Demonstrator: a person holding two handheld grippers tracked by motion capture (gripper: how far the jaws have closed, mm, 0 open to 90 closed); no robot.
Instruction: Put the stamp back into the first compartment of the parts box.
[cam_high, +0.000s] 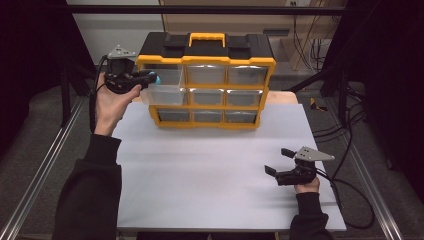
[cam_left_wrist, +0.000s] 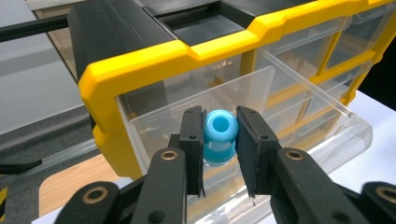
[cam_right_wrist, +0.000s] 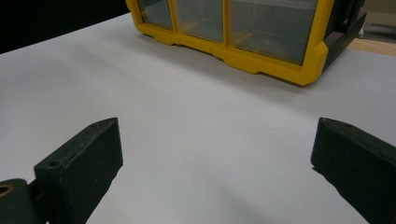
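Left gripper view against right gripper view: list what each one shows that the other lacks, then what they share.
Left gripper view: the left gripper shut on a blue spool, held over the pulled-out clear drawer; also the cabinet's black top.

Right gripper view: the right gripper with jaws wide apart and nothing between them, low over the bare white table, facing the cabinet's closed bottom drawers.

Both: the yellow-framed drawer cabinet and some white tabletop.

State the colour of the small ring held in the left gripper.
Light blue; the ring shows best in the left gripper view, clamped in the left gripper.
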